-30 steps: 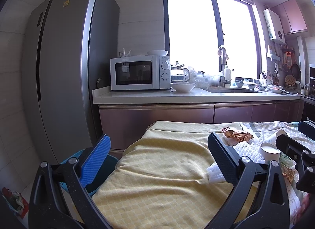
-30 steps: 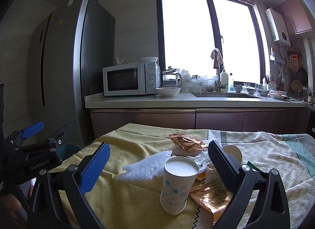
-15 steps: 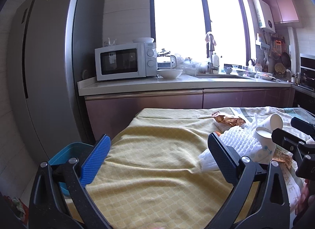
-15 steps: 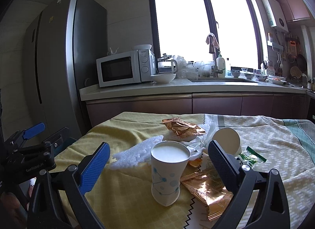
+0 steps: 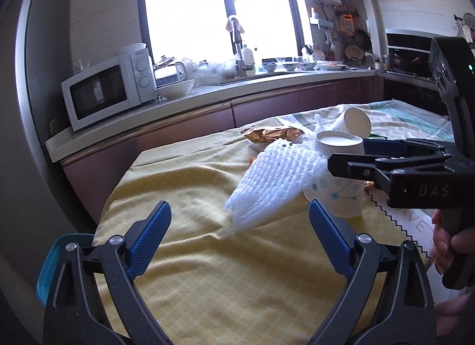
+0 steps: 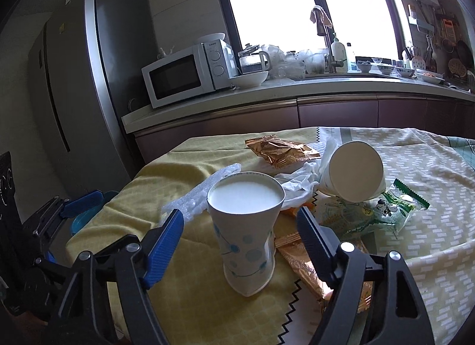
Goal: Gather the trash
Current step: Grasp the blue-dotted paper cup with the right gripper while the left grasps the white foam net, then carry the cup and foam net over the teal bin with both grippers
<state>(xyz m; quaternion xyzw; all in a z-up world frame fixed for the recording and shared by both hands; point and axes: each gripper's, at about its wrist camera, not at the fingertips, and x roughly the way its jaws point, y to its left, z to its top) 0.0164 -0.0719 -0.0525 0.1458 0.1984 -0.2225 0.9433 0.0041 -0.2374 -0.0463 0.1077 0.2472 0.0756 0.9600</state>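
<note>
An upright paper cup (image 6: 246, 241) with blue dots, full of white liquid, stands on the yellow tablecloth (image 5: 207, 285). My right gripper (image 6: 240, 220) straddles it. Its jaws are closing, with a gap still showing between each pad and the cup. A white foam net (image 5: 273, 181) lies left of the cup (image 5: 341, 173). My left gripper (image 5: 237, 217) is open and closing, and the net's near end lies just ahead between its fingertips. The right gripper (image 5: 350, 155) crosses the left wrist view from the right. Gold wrappers (image 6: 282, 150), a tipped cup (image 6: 353, 176), white tissue (image 6: 297, 184) and a green wrapper (image 6: 394, 208) lie around.
A teal bin (image 5: 56, 259) sits off the table's left edge, below the left gripper (image 6: 59, 214). Behind the table run a counter with a microwave (image 6: 184, 75) and a sink, and a tall fridge (image 6: 89, 78) at the left. A person's hand (image 5: 448, 244) holds the right gripper.
Both grippers have come forward and down toward the table and rolled. Their jaws have narrowed. The cup now stands between the right jaws and the foam net lies close before the left.
</note>
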